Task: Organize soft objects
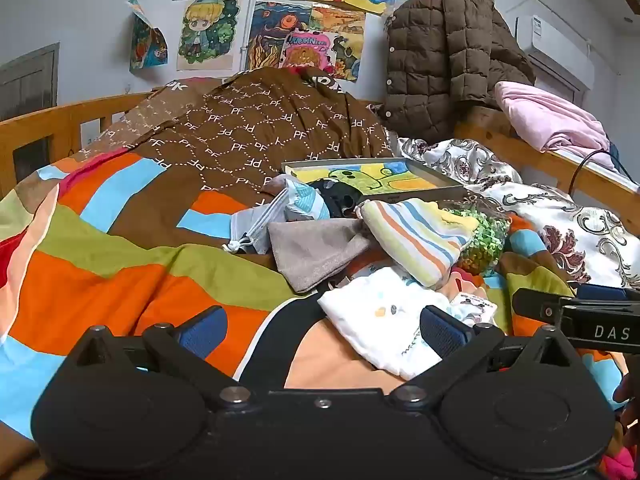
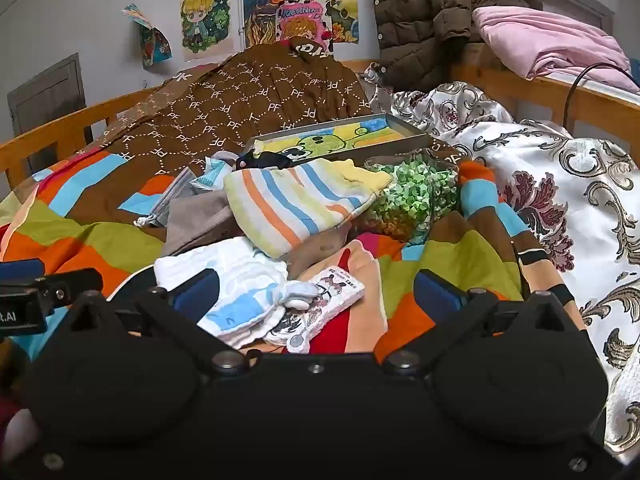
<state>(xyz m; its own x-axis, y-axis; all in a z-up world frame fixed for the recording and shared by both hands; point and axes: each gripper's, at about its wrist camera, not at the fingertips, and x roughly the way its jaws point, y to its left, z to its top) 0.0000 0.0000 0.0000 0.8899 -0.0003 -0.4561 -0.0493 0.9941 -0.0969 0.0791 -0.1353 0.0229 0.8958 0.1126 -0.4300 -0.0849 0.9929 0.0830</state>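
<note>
Left wrist view: I see my left tool point(image 1: 322, 330) fully spread, empty, white cloth point(image 1: 372, 320) at 1 o'clock; right tool point(image 2: 316, 294) likewise wide, gripping nothing.

A brown puffer jacket point(image 1: 440, 60) hangs at the far right, children's drawings point(image 1: 280, 20) covering the wall beside an air conditioner point(image 1: 556, 52).

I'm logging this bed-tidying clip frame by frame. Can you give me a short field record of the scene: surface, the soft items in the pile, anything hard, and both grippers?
surface: patchwork bedspread in orange, green, blue and brown
soft pile: striped cloth pouch; grey-brown felt cloth; white muslin cloth; green leafy bundle
hard item: shallow grey tray with a cartoon picture, behind the pile
left gripper: fingers wide open, empty
right gripper: fingers wide open, above a small printed packet, not gripping
</note>
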